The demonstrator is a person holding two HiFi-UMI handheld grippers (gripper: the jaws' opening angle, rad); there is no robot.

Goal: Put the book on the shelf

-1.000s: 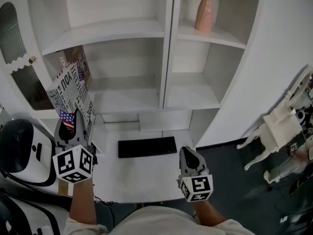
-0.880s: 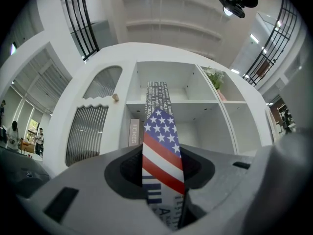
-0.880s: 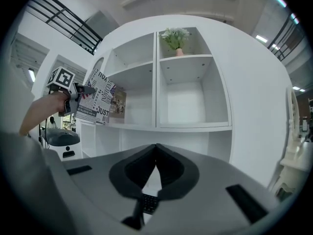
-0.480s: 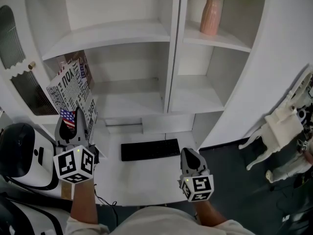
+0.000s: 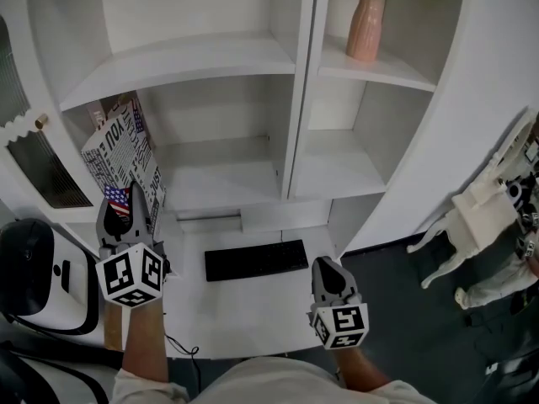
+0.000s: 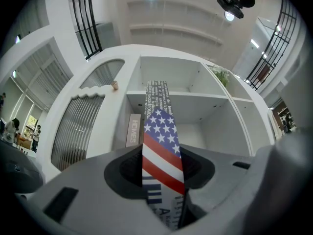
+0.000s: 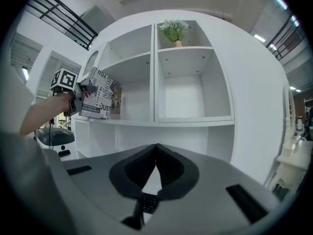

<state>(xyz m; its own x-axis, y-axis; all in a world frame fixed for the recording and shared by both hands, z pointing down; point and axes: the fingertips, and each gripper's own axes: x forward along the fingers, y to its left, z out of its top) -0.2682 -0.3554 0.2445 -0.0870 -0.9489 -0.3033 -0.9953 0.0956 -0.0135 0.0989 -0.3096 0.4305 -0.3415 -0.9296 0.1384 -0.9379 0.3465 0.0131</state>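
The book [image 5: 126, 162] has a black-and-white lettered cover and a stars-and-stripes spine [image 6: 161, 146]. My left gripper [image 5: 120, 204] is shut on its lower edge and holds it upright, tilted a little, in front of the left end of the white shelf's lower left compartment [image 5: 221, 177]. In the right gripper view the book [image 7: 98, 99] is level with that shelf board, with the left gripper [image 7: 78, 98] below it. My right gripper [image 5: 330, 278] hangs low over the desk, its jaws [image 7: 156, 165] shut with nothing between them.
A brown book [image 6: 133, 130] stands at the compartment's left wall. A pink vase [image 5: 366, 25] with a plant sits on the upper right shelf. A black keyboard [image 5: 255, 260] lies on the white desk. A white chair [image 5: 480, 217] is at right, a glazed cabinet door [image 5: 34, 154] at left.
The book and left gripper have shifted only slightly in front of the lower left compartment. The head view has drifted a little. The right gripper has stayed put.
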